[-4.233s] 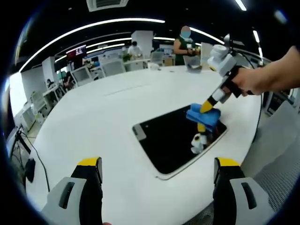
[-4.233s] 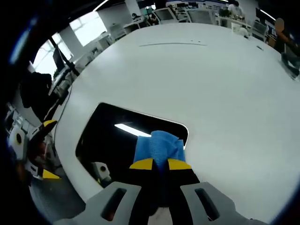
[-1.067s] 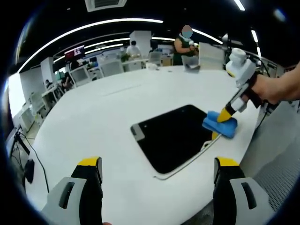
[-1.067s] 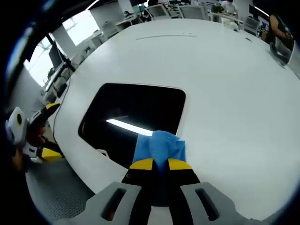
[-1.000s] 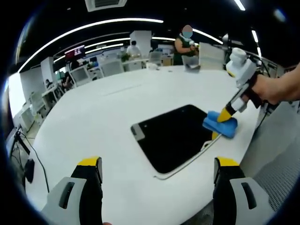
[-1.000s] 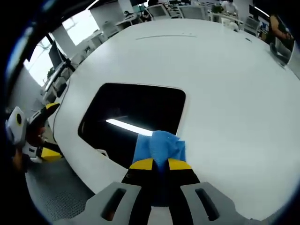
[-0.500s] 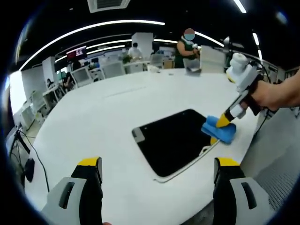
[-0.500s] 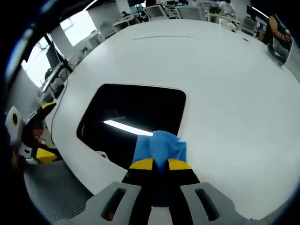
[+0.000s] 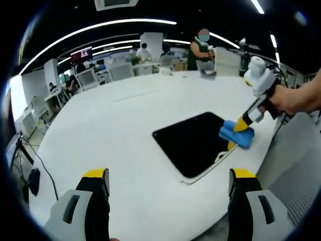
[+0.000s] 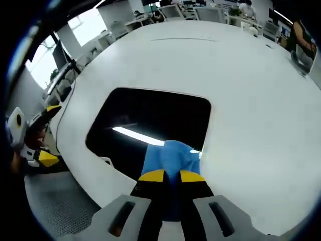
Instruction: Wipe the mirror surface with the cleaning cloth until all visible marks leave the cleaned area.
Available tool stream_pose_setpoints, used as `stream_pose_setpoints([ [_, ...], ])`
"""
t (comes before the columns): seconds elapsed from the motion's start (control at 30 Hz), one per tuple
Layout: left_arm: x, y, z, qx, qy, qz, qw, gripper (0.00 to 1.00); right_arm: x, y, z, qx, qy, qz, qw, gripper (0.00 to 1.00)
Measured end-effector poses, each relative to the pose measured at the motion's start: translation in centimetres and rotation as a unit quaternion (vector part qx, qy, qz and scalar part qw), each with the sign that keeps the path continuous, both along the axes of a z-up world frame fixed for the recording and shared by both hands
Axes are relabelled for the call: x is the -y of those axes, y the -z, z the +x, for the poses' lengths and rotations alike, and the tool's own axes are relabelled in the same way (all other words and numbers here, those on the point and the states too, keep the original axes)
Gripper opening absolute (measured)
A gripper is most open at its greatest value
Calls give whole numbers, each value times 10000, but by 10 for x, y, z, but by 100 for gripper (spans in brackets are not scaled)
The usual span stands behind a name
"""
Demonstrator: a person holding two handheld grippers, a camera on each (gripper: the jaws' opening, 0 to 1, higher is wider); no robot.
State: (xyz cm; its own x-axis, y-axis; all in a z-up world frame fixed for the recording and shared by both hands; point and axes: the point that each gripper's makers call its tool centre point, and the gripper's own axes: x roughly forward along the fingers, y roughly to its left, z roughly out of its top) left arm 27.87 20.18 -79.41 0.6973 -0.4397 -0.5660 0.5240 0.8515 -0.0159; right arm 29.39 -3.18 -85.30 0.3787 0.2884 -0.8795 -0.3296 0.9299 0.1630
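Right gripper (image 10: 170, 175) pinched on blue cleaning cloth (image 10: 170, 156), pressed at near edge of dark mirror (image 10: 150, 123) lying flat on white table (image 10: 241, 90). Hand (image 9: 288, 99) angled down from right. Left gripper (image 9: 168, 175) spread wide, held apart above table edge

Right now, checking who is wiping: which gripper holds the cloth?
The right gripper: its jaws are shut on the blue cloth at the mirror. The left gripper is open, holding nothing.

Left gripper view: far, across table (image 9: 100, 125). Right gripper view: close above mirror (image 10: 150, 118). Shared: mirror.
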Motion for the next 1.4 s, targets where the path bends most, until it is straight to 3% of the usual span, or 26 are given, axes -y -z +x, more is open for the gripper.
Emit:
stream_pose_setpoints([
  [0.17,4,-1,0,88,209,141,9996,100,-7,0,0,-18,-27,23,10000,4],
  [0.57,7,-8,4,153,394,-75,9991,100,-27,-1,-1,-52,-56,108,9999,4],
  [0.7,3,-9,6,49,270,-277,9992,100,-34,-1,-2,-41,-104,141,9998,4],
  [1.4,-2,-12,6,12,143,-453,9989,100,-80,-1,-3,-56,-372,227,9990,4],
])
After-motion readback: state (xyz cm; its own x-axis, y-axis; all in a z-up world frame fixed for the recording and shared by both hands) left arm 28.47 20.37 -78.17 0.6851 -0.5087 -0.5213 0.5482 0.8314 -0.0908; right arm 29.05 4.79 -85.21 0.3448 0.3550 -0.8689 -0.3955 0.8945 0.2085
